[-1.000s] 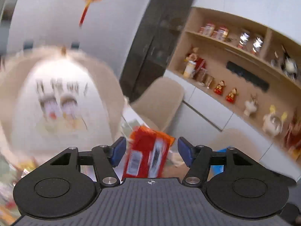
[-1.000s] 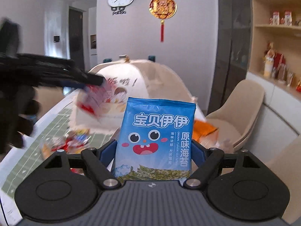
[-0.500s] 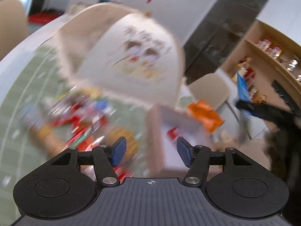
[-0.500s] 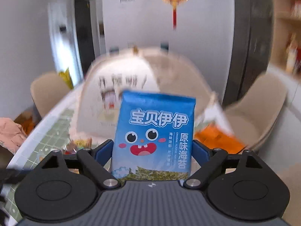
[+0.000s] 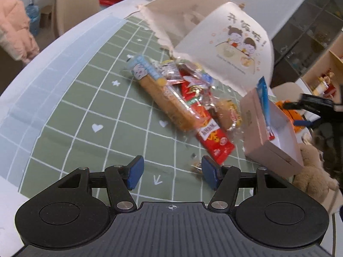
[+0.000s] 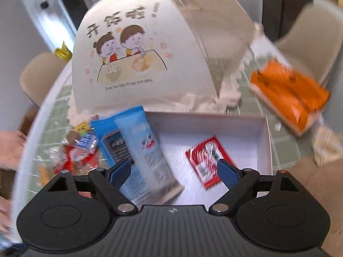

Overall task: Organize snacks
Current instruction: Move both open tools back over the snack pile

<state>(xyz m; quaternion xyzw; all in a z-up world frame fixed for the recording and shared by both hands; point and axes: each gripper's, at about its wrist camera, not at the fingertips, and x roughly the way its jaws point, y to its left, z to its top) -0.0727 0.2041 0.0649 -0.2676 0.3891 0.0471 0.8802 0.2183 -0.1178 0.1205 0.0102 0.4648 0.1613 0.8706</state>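
two tools | right tool (image 6: 173,170) open, blue seaweed packet (image 6: 148,156) loose between its pads, in white box (image 6: 264,141) | left tool (image 5: 170,172) open, snack pile (image 5: 184,98) ahead on desk (image 5: 85,111)

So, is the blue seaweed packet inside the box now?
Partly in: the blue seaweed packet leans over the box wall, clear of the right gripper's open jaws.

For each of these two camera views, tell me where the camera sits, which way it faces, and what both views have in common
Left wrist: on the left gripper, angled down at the snack pile on the green mat; its own open fingers show.
Right wrist: on the right gripper, angled down into the white box, blue packets between its open fingers.
Shared: the box, the cartoon food cover, the pile.
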